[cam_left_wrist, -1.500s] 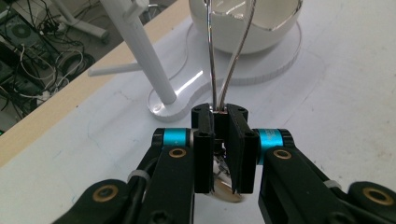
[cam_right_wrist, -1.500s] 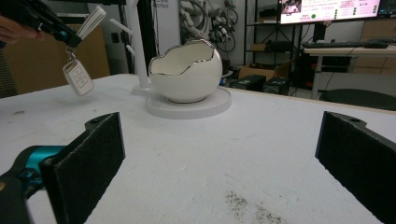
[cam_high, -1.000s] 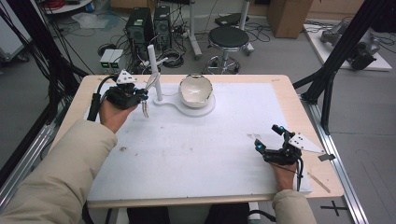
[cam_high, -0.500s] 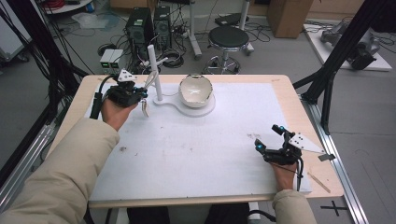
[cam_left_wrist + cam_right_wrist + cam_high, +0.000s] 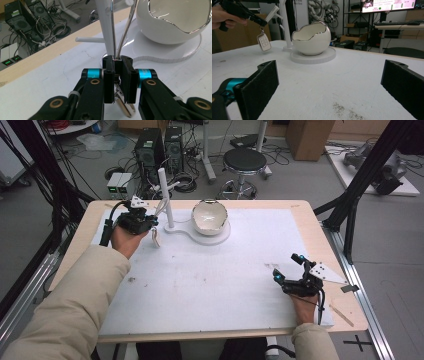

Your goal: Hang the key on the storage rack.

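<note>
Jaws of left gripper (image 5: pixel 117 75) clamp the key ring (image 5: pixel 122 37) — key fob (image 5: pixel 264 42) dangling below.

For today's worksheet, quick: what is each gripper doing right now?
Left gripper: closed on the key ring, car key hanging.
Right gripper: open, holding nothing.

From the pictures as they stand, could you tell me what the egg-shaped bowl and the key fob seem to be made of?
The egg-shaped bowl looks like glazed white ceramic: glossy, with a silvery metallic jagged rim. The key fob, hanging from the left gripper, looks like white plastic with a metal-coloured edge, on thin shiny wire loops; the material is not certain.
</note>
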A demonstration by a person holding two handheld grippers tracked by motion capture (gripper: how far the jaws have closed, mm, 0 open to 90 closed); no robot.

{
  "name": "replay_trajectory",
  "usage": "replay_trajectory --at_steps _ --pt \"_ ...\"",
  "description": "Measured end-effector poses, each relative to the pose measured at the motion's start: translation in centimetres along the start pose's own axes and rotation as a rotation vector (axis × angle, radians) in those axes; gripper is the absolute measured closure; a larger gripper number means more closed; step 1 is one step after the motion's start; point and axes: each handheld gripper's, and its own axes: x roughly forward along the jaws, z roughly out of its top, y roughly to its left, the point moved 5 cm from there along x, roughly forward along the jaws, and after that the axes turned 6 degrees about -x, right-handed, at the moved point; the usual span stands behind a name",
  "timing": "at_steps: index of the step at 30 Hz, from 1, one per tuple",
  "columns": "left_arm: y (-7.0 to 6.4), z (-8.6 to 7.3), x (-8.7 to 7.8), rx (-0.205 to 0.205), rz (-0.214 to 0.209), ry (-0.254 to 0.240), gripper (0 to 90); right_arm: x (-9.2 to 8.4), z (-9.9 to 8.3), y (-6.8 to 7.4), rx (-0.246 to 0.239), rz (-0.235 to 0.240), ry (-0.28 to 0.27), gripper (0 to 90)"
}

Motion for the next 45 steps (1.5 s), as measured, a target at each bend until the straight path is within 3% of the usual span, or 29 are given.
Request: replay_trajectory --at_steps 18,26,31,34,38,40,44,45 --pt "0.4 -0.8 1.7 -0.009 0.016 0.045 81.4 0.0 0.0 0.0 0.006 -0.003 0.001 0.4" --pt "0.6 -1.1 1.8 0.029 0.009 0.046 79.4 0.0 0.0 0.0 0.004 -0.004 0.002 0.4" --pt "1.0 -1.1 1.9 0.039 -0.009 0.034 56.0 0.0 0.0 0.0 0.000 -0.003 0.002 0.4" --pt "1.4 -1.0 1.7 0.057 0.038 0.021 42.2 0.0 0.0 0.0 -0.001 -0.003 0.001 0.4" --pt "1.8 -0.9 0.9 0.075 0.028 0.005 35.7 0.0 0.0 0.0 -0.005 -0.003 0.001 0.4" --pt "1.8 -0.9 0.4 0.074 -0.014 -0.012 28.8 0.0 0.0 0.0 -0.003 -0.002 0.000 0.4" --pt "1.7 -1.7 -1.1 0.058 -0.136 -0.122 15.6 0.0 0.0 0.1 -0.003 -0.004 0.002 0.4" --pt "1.6 -2.0 -1.5 0.031 -0.163 -0.148 10.3 0.0 0.0 0.1 -0.003 -0.005 0.002 0.4"
